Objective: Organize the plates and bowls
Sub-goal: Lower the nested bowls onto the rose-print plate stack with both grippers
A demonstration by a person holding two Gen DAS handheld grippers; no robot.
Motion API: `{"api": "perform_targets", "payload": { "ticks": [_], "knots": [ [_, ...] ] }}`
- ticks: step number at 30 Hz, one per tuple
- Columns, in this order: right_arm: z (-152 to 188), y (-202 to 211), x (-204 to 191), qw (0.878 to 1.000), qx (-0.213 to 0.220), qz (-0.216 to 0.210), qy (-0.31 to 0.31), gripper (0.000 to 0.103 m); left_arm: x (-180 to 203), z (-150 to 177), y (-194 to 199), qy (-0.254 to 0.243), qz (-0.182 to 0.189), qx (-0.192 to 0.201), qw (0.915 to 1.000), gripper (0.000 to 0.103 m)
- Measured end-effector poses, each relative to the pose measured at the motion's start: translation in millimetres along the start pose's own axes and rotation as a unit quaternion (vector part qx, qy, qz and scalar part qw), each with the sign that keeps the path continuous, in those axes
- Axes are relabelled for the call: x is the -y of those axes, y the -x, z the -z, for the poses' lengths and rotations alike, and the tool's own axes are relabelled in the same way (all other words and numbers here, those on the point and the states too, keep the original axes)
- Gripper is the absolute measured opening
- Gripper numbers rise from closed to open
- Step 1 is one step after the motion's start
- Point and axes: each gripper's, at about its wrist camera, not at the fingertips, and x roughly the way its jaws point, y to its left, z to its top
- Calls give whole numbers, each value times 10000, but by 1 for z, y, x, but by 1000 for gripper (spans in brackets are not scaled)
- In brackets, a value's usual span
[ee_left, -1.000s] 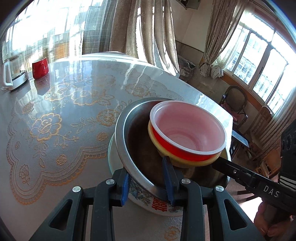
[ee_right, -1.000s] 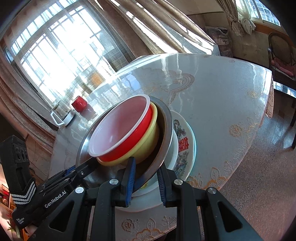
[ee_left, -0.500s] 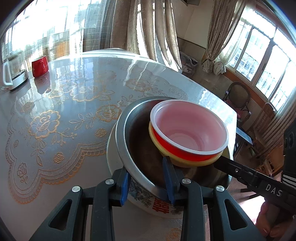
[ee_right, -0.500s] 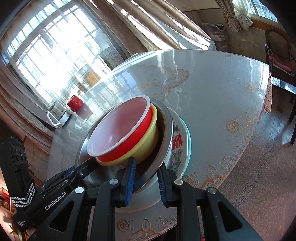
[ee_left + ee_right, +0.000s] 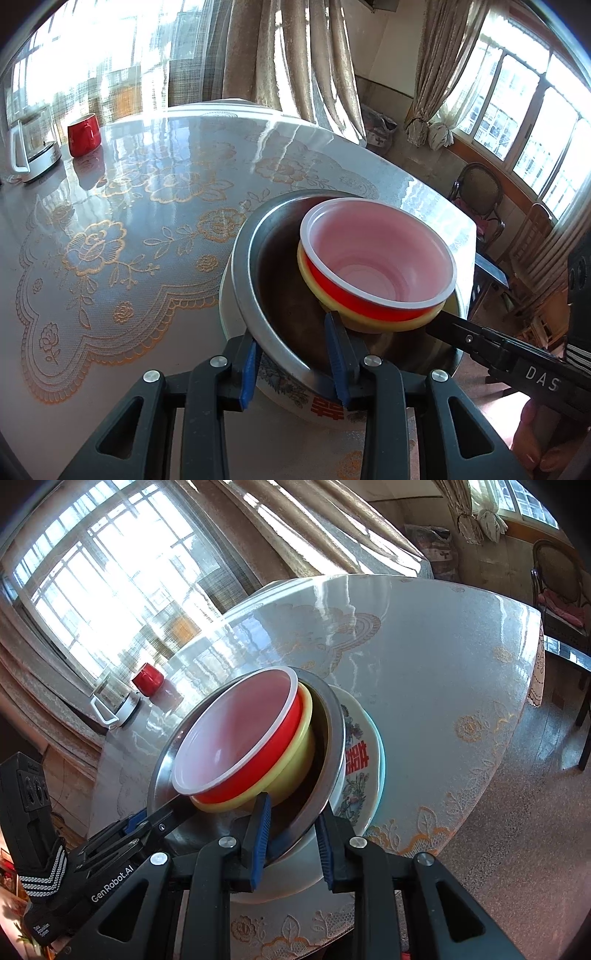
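Two hand-held grippers straddle opposite edges of a nested stack near the edge of a lace-covered table: a red plastic bowl sits in a yellow bowl, inside a steel basin, atop a flowered plate. The left gripper is clamped on the basin's near rim, and the right gripper is clamped on the basin's opposite rim with the plate's edge. Gripping both sides apparently keeps the tilting pile balanced as one load.
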Motion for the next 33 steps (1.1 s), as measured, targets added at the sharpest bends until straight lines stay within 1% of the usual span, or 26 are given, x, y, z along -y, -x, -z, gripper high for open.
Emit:
{"api": "perform_targets", "payload": {
  "ticks": [7, 9, 13, 15, 17, 21, 26, 28, 33],
  "knots": [
    [-1, 1, 5, 9998, -34, -62, -166, 25, 2, 0, 4, -34, -46, 22, 10000, 34],
    [-3, 4, 8, 9997, -22, -107, -225, 29, 2, 0, 5, -34, -26, 20, 10000, 34],
    [-3, 12, 8, 9999, 96, 7, -106, 29, 2, -1, 7, -61, -52, 48, 10000, 34],
    [-3, 13, 10, 9998, 144, 68, -78, 25, 3, -1, 9, -84, -70, 82, 9999, 34],
    [-2, 12, 12, 9998, 147, 93, -72, 20, 5, 0, 12, -133, -106, 123, 9998, 34],
    [-1, 9, 11, 9998, 142, 113, -117, 19, 10, -1, 17, -316, -257, 225, 9989, 34],
    [0, 8, 11, 9998, 144, 72, -152, 20, 8, -2, 19, -270, -307, 240, 9989, 34],
    [0, 10, 12, 9998, 136, 24, -160, 22, 7, 0, 20, -201, -264, 206, 9992, 35],
    [3, 14, 13, 9997, 107, -78, -184, 22, 3, 2, 21, -67, -189, 165, 9997, 35]
  ]
}}
